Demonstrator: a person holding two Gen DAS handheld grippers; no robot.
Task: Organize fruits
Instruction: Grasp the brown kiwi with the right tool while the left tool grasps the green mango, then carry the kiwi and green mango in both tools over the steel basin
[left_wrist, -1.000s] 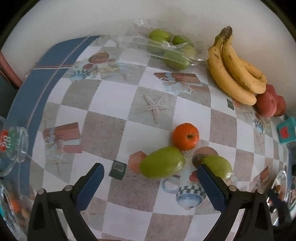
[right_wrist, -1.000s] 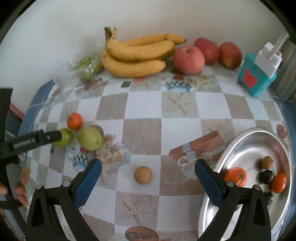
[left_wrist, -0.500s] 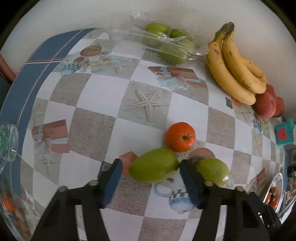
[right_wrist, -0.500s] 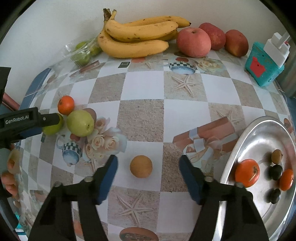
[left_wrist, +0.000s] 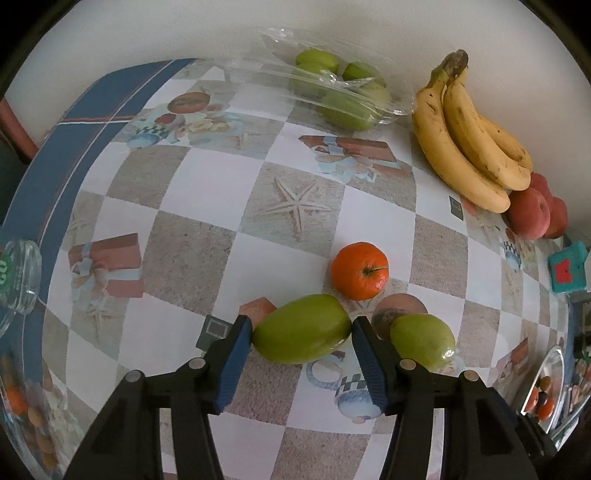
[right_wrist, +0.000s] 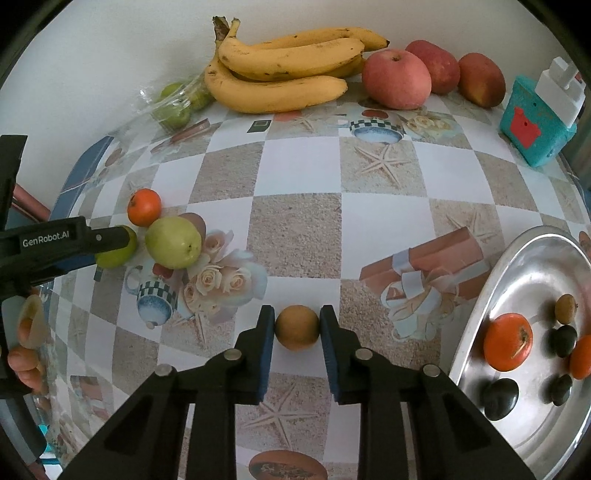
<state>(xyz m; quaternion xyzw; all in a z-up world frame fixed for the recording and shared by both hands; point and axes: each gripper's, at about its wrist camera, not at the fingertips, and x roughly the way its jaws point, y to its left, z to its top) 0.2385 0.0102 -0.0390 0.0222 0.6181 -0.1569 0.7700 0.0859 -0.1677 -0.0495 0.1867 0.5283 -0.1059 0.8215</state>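
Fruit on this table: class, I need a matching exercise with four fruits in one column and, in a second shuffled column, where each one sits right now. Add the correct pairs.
Column one:
1. small brown fruit
2. bananas
3. long green fruit
4. orange with a stem

Column two:
A. between the pads of the left gripper
B. loose on the tablecloth, just beyond the left gripper
C. at the back, by the wall, beside the red apples
D. between the pads of the right gripper

Pairs: 1-D, 2-C, 3-A, 4-B
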